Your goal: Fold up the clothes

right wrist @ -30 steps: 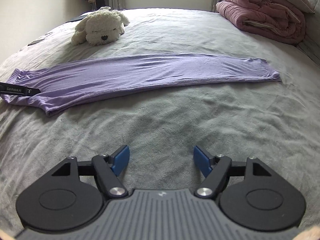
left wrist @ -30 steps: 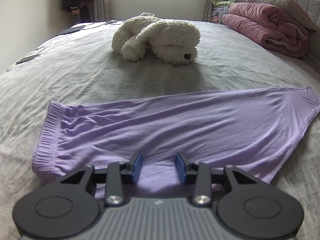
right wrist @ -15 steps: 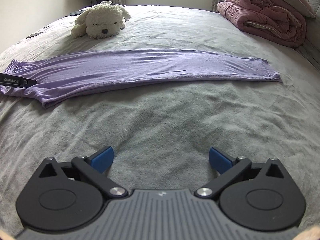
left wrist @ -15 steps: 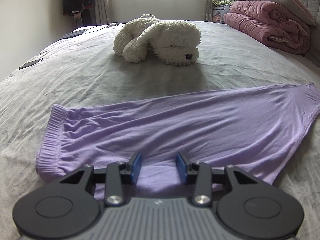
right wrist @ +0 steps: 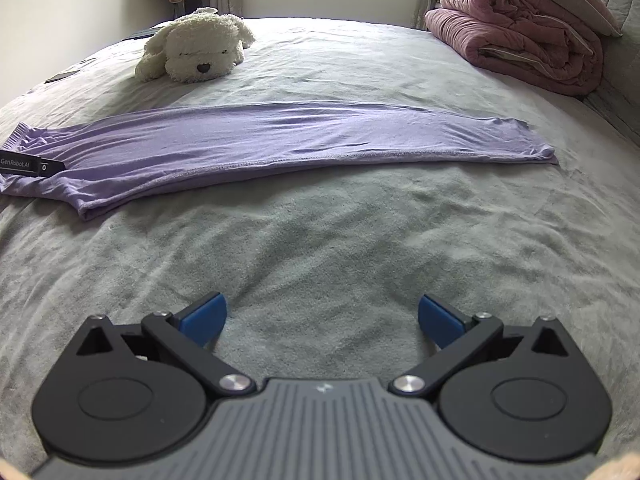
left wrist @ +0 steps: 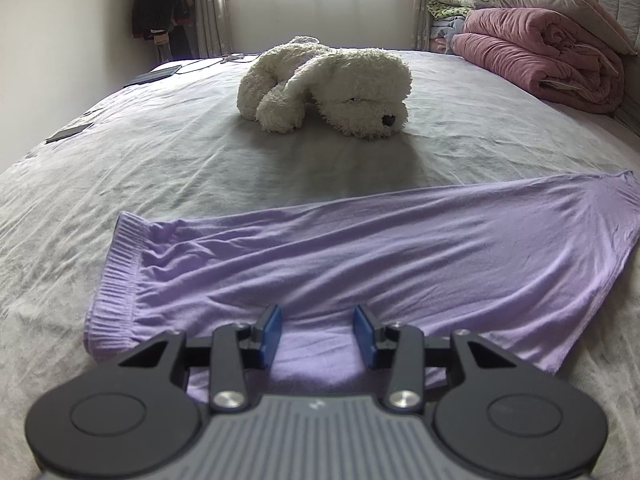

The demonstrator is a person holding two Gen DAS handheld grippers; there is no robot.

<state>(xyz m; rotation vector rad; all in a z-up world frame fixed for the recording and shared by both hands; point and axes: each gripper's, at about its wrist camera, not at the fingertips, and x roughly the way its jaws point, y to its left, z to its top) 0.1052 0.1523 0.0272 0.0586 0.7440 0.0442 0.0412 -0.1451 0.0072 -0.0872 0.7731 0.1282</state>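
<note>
Purple pants (left wrist: pixel 340 256) lie folded lengthwise in a long flat strip on the grey bed, waistband at the left. My left gripper (left wrist: pixel 319 332) is open, its blue pads just above the near edge of the pants close to the waistband, holding nothing. In the right wrist view the pants (right wrist: pixel 280 140) stretch across the bed, and part of the left gripper's body (right wrist: pixel 32 166) shows over the waistband end. My right gripper (right wrist: pixel 322 320) is wide open and empty over bare bedsheet, well short of the pants.
A white plush dog (left wrist: pixel 328 88) lies beyond the pants, also in the right wrist view (right wrist: pixel 196 50). A rolled pink quilt (right wrist: pixel 520 44) and pillows sit at the right by the headboard. Dark flat items (left wrist: pixel 68 134) lie at the far left bed edge.
My right gripper has opened wider and drawn a little nearer the pants. My left gripper has barely moved; its view has tilted slightly.
</note>
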